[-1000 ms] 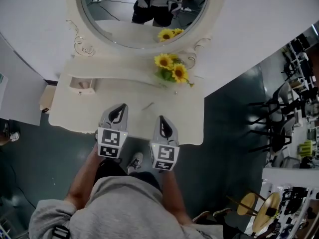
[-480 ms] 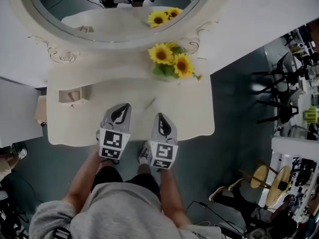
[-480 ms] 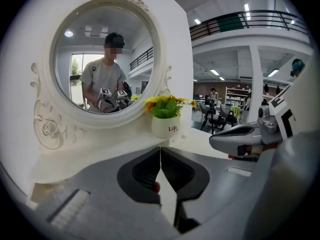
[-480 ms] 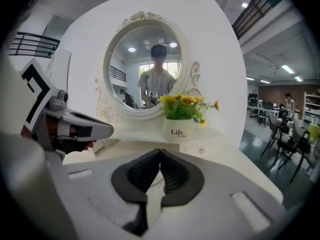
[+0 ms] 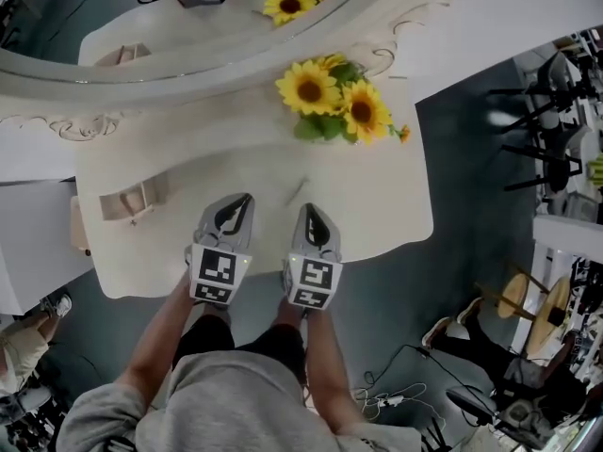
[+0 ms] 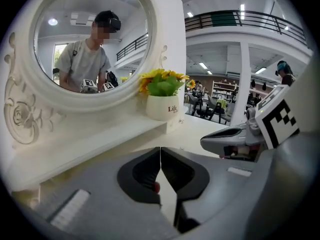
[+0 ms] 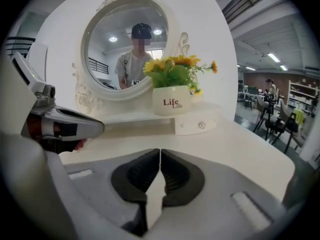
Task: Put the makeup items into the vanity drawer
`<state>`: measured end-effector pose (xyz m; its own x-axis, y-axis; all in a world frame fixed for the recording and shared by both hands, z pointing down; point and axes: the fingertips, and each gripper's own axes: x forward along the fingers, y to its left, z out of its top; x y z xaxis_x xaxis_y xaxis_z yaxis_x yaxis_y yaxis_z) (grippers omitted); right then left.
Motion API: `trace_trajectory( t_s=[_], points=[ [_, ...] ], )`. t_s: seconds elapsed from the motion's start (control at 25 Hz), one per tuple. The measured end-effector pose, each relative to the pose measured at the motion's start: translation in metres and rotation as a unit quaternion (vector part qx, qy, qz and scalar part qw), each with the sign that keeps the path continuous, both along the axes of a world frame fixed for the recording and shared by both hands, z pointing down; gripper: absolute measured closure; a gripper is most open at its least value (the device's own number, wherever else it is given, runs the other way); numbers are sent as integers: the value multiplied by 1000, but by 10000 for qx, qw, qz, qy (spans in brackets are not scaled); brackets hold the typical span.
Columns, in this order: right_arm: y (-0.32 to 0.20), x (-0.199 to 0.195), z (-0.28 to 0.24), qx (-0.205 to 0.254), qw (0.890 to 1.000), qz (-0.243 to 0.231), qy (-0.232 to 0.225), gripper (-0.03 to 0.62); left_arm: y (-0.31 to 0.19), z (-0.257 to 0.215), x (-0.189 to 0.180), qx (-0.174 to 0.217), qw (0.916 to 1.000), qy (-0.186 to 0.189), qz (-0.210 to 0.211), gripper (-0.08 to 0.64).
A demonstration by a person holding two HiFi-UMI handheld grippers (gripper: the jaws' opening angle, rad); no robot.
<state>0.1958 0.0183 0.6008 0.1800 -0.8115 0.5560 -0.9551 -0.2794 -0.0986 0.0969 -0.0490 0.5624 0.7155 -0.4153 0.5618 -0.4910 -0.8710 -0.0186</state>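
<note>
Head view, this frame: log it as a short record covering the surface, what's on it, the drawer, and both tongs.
surface: white vanity table with oval mirror
on it: potted sunflowers on the back shelf; thin small item on the tabletop, too small to identify
drawer: small drawer at left, looks pulled open; contents unclear
left tongs: shut, empty, over the table's near edge
right tongs: shut, empty, beside the left
</note>
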Motion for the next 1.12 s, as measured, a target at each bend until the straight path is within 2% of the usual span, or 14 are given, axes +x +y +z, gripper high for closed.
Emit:
trace_trajectory(
  t_s=[0.12, 0.16, 0.28, 0.64, 0.72, 0.8, 1.0, 1.12],
  points=[
    [-6, -3, 21, -300, 9993, 43, -231, 503, -5, 8, 0, -54, 9999, -44, 75, 547],
    [-8, -3, 27, -402, 9987, 48, -299, 451, -6, 10, 0, -70, 9999, -61, 90, 548],
    [-15, -2, 40, -624, 9973, 100, -374, 416, -9, 16, -2, -121, 9998, -98, 102, 548],
    [-34, -2, 60, -1019, 9938, 104, -427, 420, -20, 27, -10, -266, 9995, -163, 68, 548],
    [-35, -1, 62, -1107, 9930, 132, -400, 437, -22, 28, -11, -279, 9995, -158, 57, 548],
    [-34, 0, 63, -1215, 9919, 159, -334, 491, -24, 29, -12, -291, 9994, -160, 43, 548],
    [-32, 2, 65, -1358, 9903, 221, -179, 568, -25, 30, -16, -305, 9994, -155, -13, 548],
    [-31, 3, 66, -1369, 9903, 213, -128, 580, -26, 27, -19, -291, 9995, -129, -64, 548]
  ],
)
